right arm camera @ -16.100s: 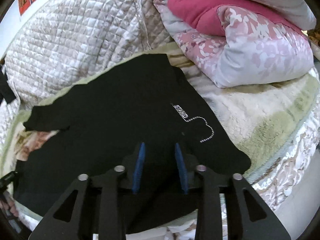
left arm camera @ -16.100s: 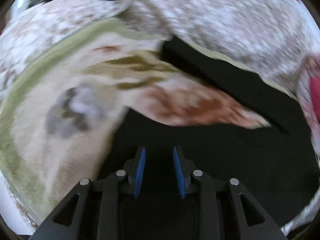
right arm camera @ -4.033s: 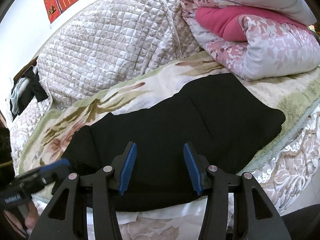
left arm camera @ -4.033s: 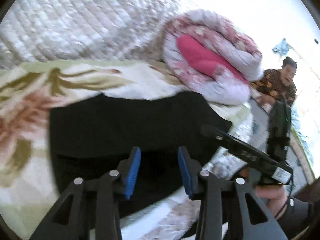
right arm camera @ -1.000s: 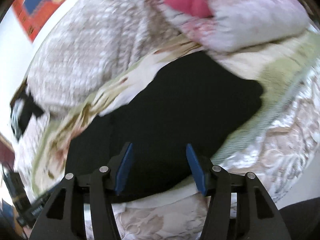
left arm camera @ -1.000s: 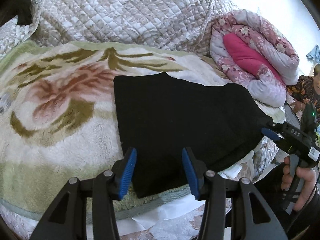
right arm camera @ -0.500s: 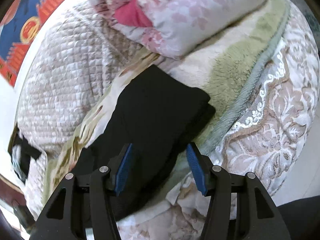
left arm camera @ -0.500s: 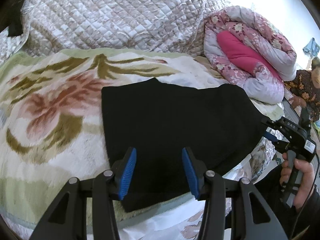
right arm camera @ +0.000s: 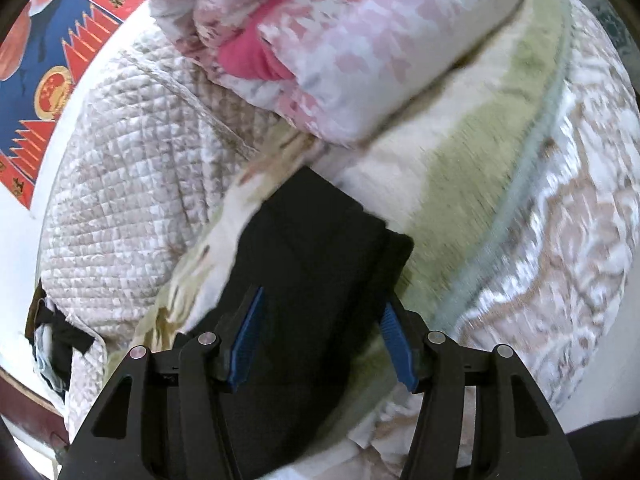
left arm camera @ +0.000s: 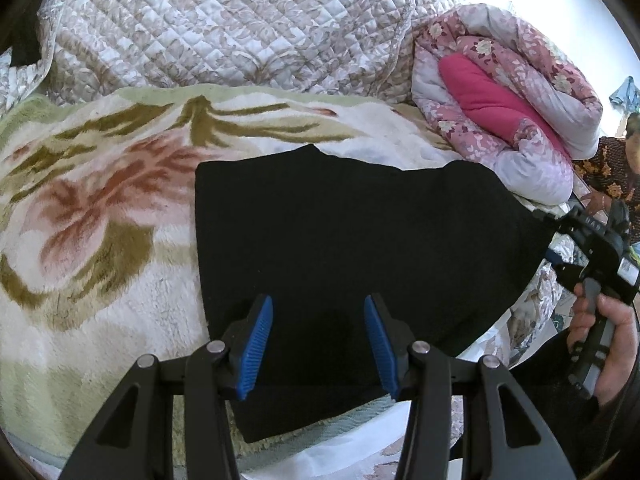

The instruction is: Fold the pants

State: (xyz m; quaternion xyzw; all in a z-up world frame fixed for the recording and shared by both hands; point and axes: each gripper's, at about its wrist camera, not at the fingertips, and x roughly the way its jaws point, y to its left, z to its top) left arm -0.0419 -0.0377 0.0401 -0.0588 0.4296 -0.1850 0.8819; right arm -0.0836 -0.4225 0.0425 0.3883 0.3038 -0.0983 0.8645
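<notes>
Soft flowery blanket [left arm camera: 100, 240] covers the bed, with folded black pants [left arm camera: 352, 248] lying flat. Left tool [left arm camera: 319, 344] and right tool [right arm camera: 320, 344] both gape wide, holding nothing.

1. Left of folded black pants [left arm camera: 352, 248], left wrist view: bare floral blanket [left arm camera: 92, 240], open passage.
2. Upper right: rolled pink quilt [left arm camera: 508, 112] blocks.
3. Top: quilted cover [left arm camera: 224, 28] rises as wall.
4. Right edge: right gripper [left arm camera: 550, 236] crowds pants corner.

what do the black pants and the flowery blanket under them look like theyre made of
Black pants: probably soft matte knit or fleece; they show no sheen or visible weave. Flowery blanket: plush, fuzzy pile, likely synthetic fleece; its fibres look tufted.
</notes>
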